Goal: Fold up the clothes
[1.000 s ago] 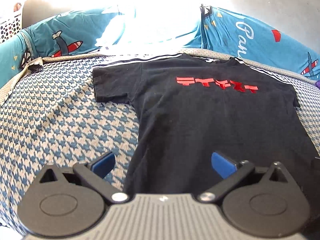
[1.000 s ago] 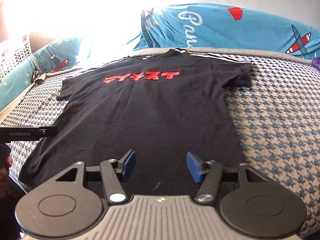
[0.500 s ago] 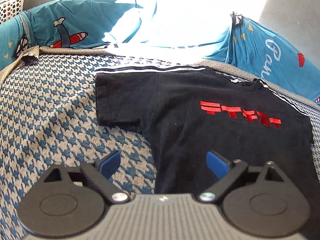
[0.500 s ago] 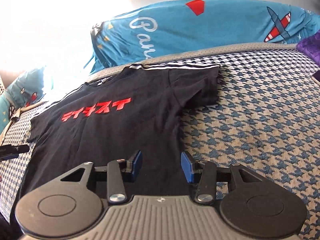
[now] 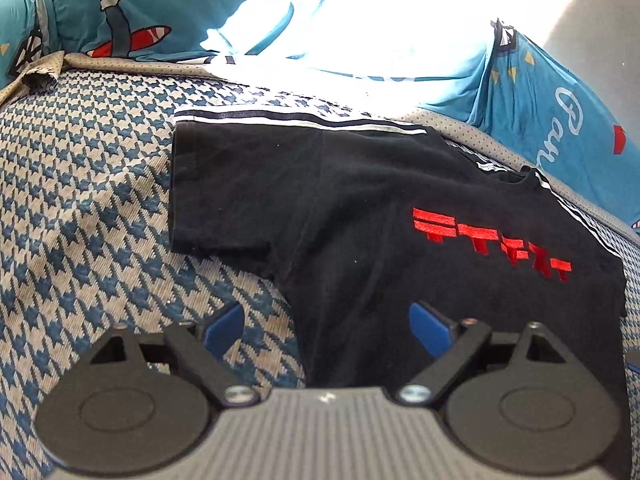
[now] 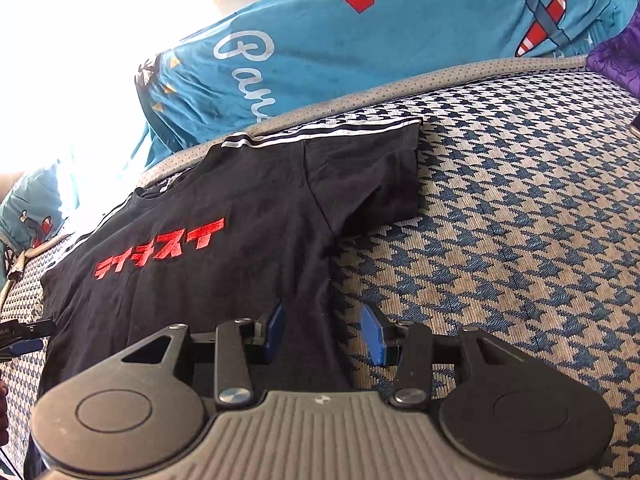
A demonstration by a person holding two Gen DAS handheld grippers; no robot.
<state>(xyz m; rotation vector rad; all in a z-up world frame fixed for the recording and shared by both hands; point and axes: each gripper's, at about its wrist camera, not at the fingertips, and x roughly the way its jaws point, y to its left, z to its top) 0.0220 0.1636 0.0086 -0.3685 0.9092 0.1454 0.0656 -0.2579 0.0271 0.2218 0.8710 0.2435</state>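
Black T-shirt [image 5: 360, 208] lies flat on the houndstooth bed [image 5: 100, 200]; left gripper [image 5: 326, 330] wide, closing, empty; right gripper [image 6: 324, 334] half-open, empty.

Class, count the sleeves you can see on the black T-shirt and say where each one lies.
2. One sleeve lies flat at the T-shirt's left end on the houndstooth cover; the other sleeve lies flat at its right end.

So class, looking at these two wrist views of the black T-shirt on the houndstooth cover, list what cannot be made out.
- Bottom hem of the black cotton T-shirt with red lettering: both views, hidden behind the grey tool bodies.
- Area behind the T-shirt: left view, washed out by glare.
- White script on the blue printed bedding: right view, cut off by the houndstooth cover's edge.
- Left tongs: right view, cut off at the frame edge.
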